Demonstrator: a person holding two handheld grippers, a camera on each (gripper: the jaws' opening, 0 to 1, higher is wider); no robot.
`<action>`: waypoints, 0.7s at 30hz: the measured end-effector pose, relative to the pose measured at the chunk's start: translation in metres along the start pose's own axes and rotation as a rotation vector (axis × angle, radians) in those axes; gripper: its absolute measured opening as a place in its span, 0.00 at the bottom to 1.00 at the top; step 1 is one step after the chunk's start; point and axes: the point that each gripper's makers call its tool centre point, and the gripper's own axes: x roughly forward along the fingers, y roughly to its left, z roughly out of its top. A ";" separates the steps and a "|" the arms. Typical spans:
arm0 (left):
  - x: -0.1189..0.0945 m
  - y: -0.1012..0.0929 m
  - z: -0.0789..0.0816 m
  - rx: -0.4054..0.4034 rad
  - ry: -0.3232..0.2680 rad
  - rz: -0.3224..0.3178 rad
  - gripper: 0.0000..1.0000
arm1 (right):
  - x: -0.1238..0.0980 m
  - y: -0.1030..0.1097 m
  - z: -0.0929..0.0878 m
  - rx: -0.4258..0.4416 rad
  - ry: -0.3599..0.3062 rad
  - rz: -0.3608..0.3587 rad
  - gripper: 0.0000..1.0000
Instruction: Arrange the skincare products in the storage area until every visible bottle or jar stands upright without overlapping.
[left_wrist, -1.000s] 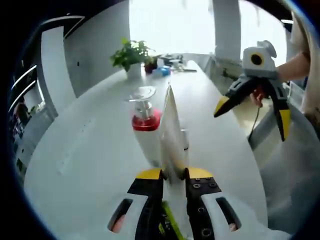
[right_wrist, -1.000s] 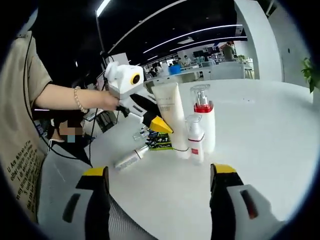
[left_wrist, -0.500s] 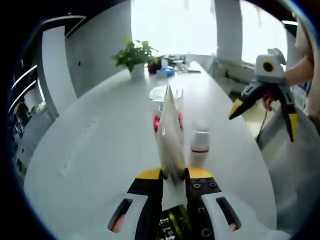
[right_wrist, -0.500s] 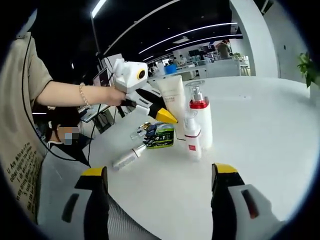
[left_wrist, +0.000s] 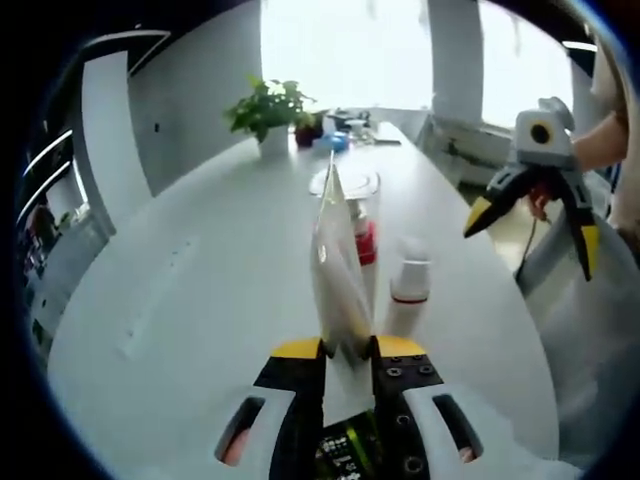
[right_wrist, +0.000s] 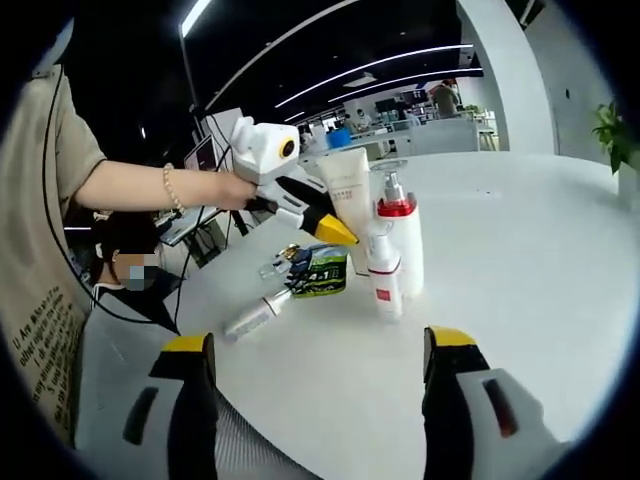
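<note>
A: Where are the left tongs (left_wrist: 346, 350)?

B: In the left gripper view they rise from six o'clock, and their yellow tips are closed on the lower end of a white tube (left_wrist: 338, 270), which stands upright on the white worktop (left_wrist: 200, 290). In the right gripper view the same tongs (right_wrist: 335, 232) reach in from nine o'clock, gripped by a hand (right_wrist: 226, 190) with a bracelet, and the tube (right_wrist: 350, 195) stands behind their yellow tip.

A: What stands beside the tube?

B: In the right gripper view, a white pump bottle with a red collar (right_wrist: 398, 240) stands upright at the tube's three o'clock side, just beside it. A smaller white bottle with a red band (right_wrist: 384, 280) stands upright in front of that one. In the left gripper view the pump bottle (left_wrist: 362, 235) is half hidden behind the tube, and the small bottle (left_wrist: 408, 290) sits at about three o'clock from the tube.

A: Is anything lying down?

B: Yes. In the right gripper view a green and dark packet (right_wrist: 318, 270) lies flat at the tube's foot, towards eight o'clock, and a slim silver tube (right_wrist: 255, 316) lies on its side further out.

A: And the right tongs (right_wrist: 325, 350)?

B: Their two yellow-tipped jaws stand wide apart at six o'clock, holding nothing. In the left gripper view they (left_wrist: 532, 215) hang at two o'clock, well apart from the bottles and spread open.

A: Anything else?

B: A potted plant (left_wrist: 268, 110) at twelve o'clock, at the worktop's far end.
</note>
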 end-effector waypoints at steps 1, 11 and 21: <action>0.000 0.000 0.000 0.001 0.001 0.000 0.13 | 0.000 0.000 0.000 0.000 0.000 0.000 0.85; 0.002 -0.001 -0.005 0.004 0.031 -0.002 0.15 | -0.001 -0.001 0.002 0.000 -0.005 -0.006 0.85; 0.000 -0.003 -0.005 -0.027 0.031 0.013 0.19 | -0.002 0.001 0.006 -0.008 -0.012 -0.004 0.86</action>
